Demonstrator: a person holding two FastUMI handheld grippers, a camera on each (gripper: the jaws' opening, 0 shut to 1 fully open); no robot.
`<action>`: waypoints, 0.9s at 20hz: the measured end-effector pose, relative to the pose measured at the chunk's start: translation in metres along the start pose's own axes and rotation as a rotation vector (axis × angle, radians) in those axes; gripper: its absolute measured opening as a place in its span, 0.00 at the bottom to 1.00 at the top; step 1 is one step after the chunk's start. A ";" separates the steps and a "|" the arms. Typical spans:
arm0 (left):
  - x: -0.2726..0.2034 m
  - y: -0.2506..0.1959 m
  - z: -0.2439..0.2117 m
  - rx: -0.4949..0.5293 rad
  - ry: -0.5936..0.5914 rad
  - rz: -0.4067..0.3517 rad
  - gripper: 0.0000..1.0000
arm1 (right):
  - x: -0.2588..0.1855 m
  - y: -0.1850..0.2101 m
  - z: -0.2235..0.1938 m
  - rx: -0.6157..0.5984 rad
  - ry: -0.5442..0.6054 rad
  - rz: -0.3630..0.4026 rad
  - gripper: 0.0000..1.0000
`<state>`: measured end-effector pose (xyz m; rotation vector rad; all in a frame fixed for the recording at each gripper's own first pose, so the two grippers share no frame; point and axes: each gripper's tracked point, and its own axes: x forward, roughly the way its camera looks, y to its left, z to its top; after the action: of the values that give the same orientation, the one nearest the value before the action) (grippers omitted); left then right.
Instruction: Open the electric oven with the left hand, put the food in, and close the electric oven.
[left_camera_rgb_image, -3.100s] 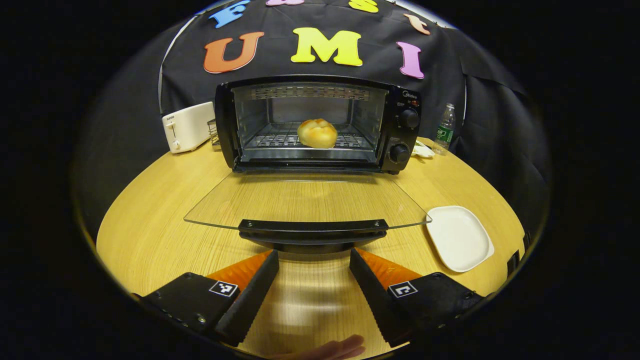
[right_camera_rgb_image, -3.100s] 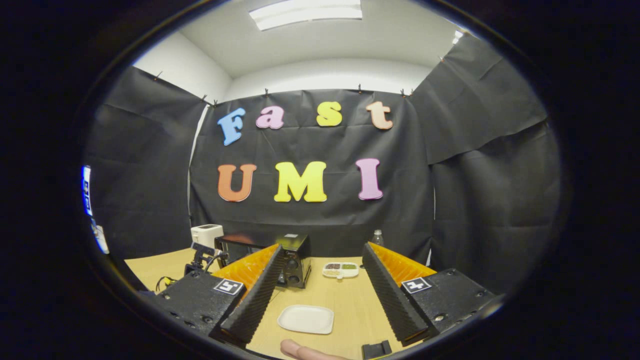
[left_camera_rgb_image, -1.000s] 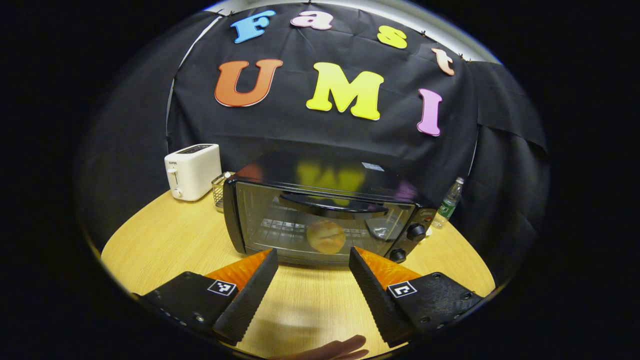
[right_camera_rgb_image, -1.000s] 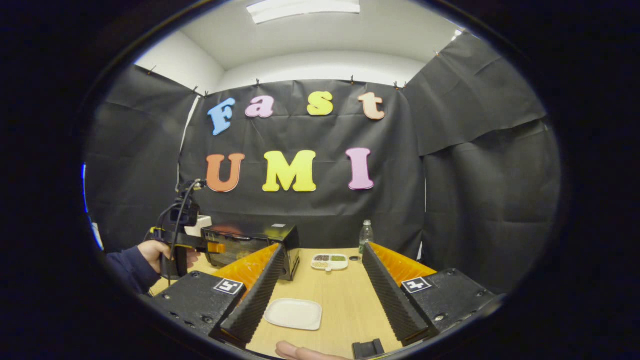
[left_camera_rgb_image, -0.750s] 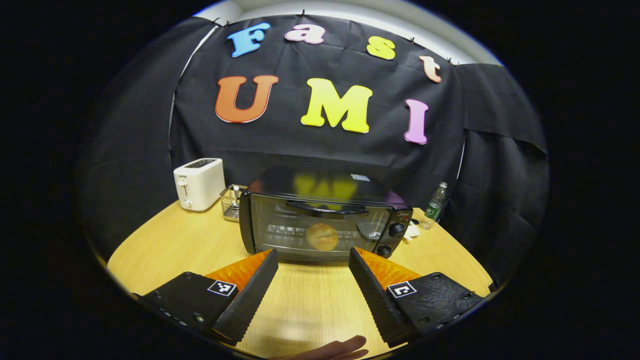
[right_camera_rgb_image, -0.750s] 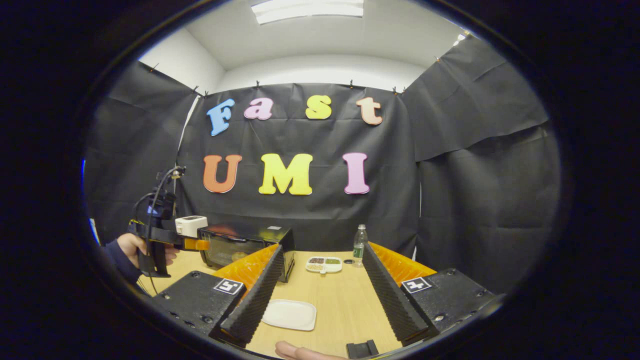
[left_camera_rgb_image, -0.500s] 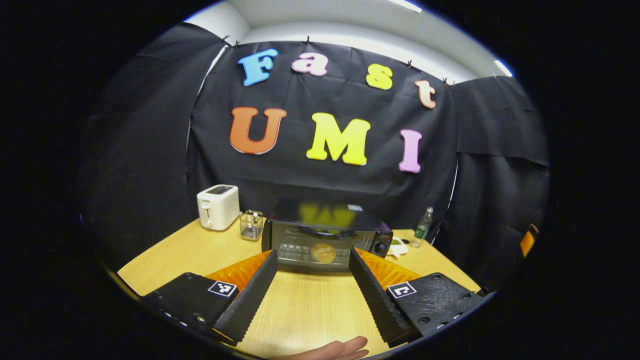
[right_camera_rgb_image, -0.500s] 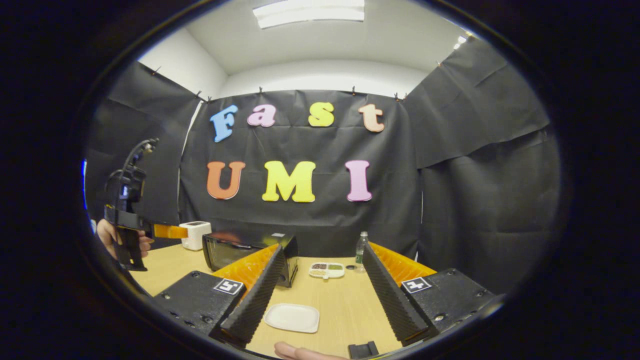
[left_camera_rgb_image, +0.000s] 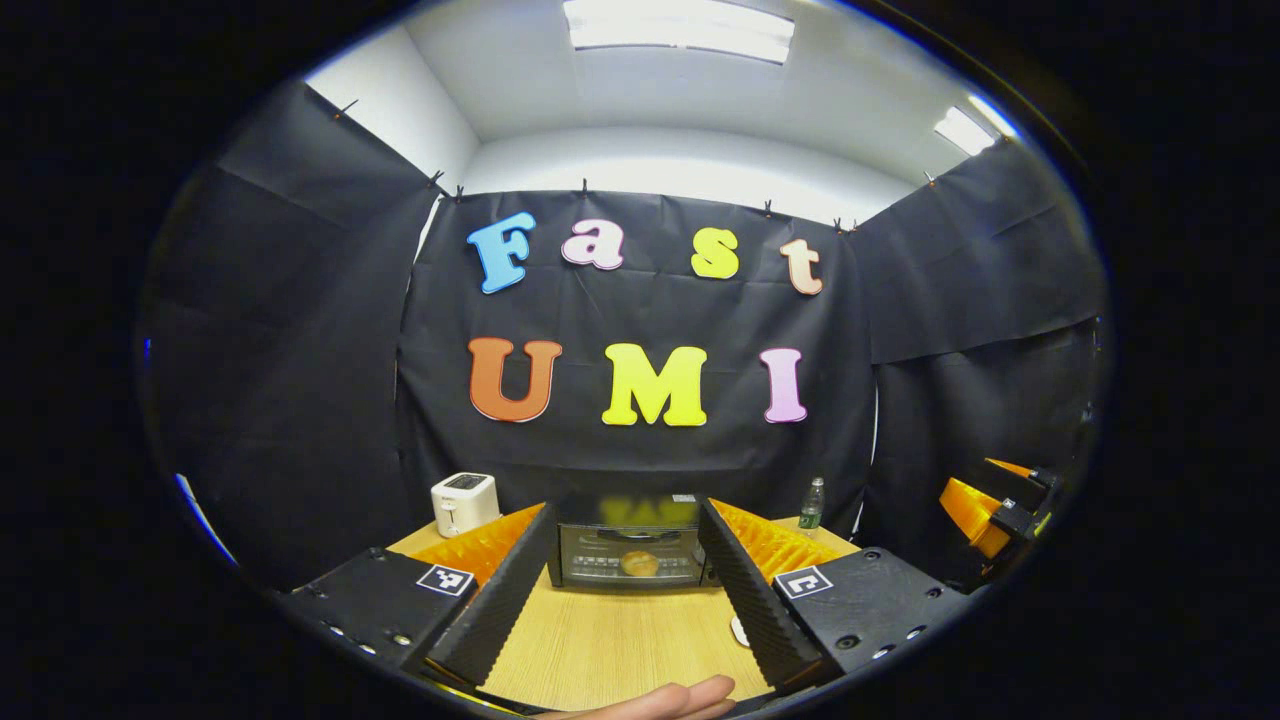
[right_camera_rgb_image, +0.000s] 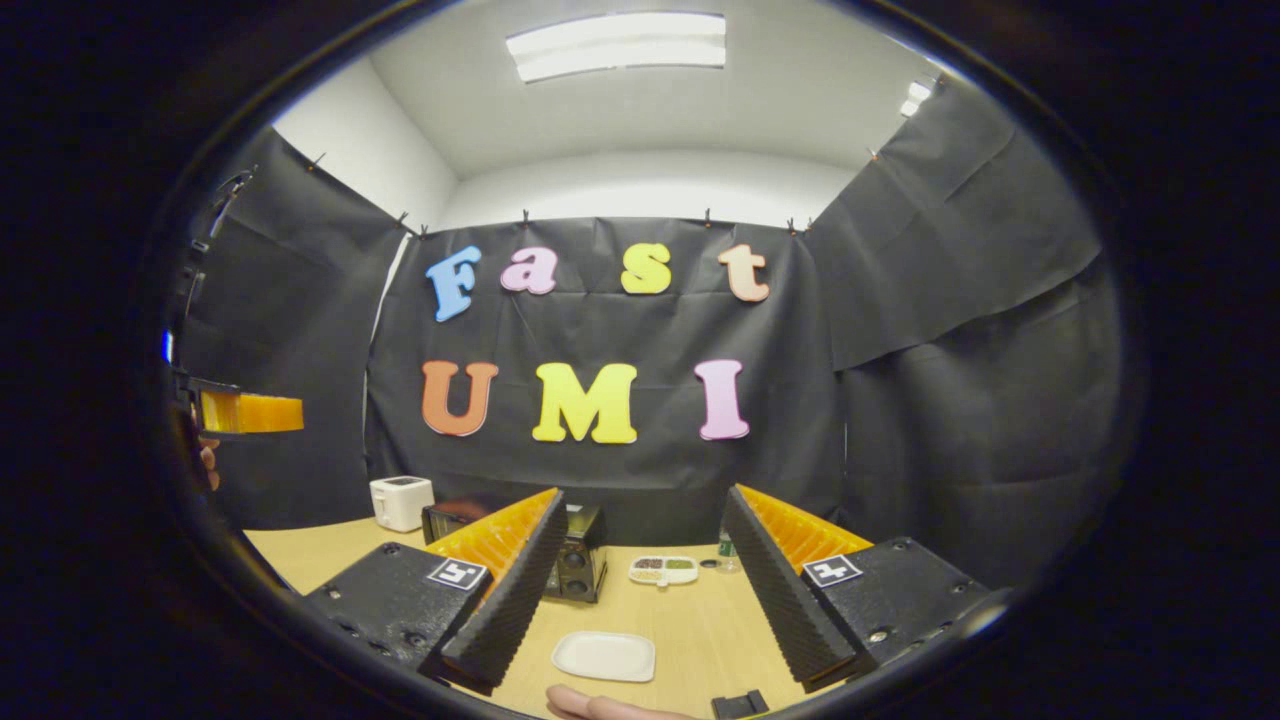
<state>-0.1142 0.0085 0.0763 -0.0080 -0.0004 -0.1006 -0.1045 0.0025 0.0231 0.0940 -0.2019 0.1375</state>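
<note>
The black electric oven (left_camera_rgb_image: 625, 555) stands at the back of the wooden table (left_camera_rgb_image: 610, 640) with its glass door closed. A round golden bun (left_camera_rgb_image: 638, 563) shows through the glass on the rack. My left gripper (left_camera_rgb_image: 626, 506) is open, held high and well back from the oven, with nothing between its fingers. My right gripper (right_camera_rgb_image: 642, 492) is open too and empty, above the table's right side. In the right gripper view the oven (right_camera_rgb_image: 578, 562) is partly hidden behind one finger. The left gripper (right_camera_rgb_image: 245, 412) shows at that view's left edge, and the right gripper (left_camera_rgb_image: 990, 505) at the left gripper view's right edge.
A white toaster (left_camera_rgb_image: 463, 503) stands left of the oven and a water bottle (left_camera_rgb_image: 811, 503) to its right. A bare white plate (right_camera_rgb_image: 604, 655) lies on the near table, with a divided snack tray (right_camera_rgb_image: 662, 569) farther back. A fingertip (left_camera_rgb_image: 660, 700) shows at the bottom.
The oven door, open 3.1 s ago, is closed with the bun inside. The left gripper has drawn back and risen away from the oven. The right gripper has hardly moved.
</note>
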 end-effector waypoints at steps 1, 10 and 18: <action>-0.008 -0.003 0.002 0.011 -0.005 0.002 0.93 | -0.002 -0.002 0.002 -0.002 0.001 -0.007 0.96; -0.053 -0.051 0.010 0.039 -0.018 -0.128 0.94 | -0.026 -0.029 0.017 -0.045 -0.027 -0.056 0.96; -0.030 -0.025 -0.002 0.059 -0.032 0.002 0.97 | -0.020 -0.036 -0.004 0.005 0.034 -0.061 0.96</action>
<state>-0.1463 -0.0136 0.0749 0.0497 -0.0350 -0.0984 -0.1175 -0.0352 0.0120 0.1022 -0.1650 0.0787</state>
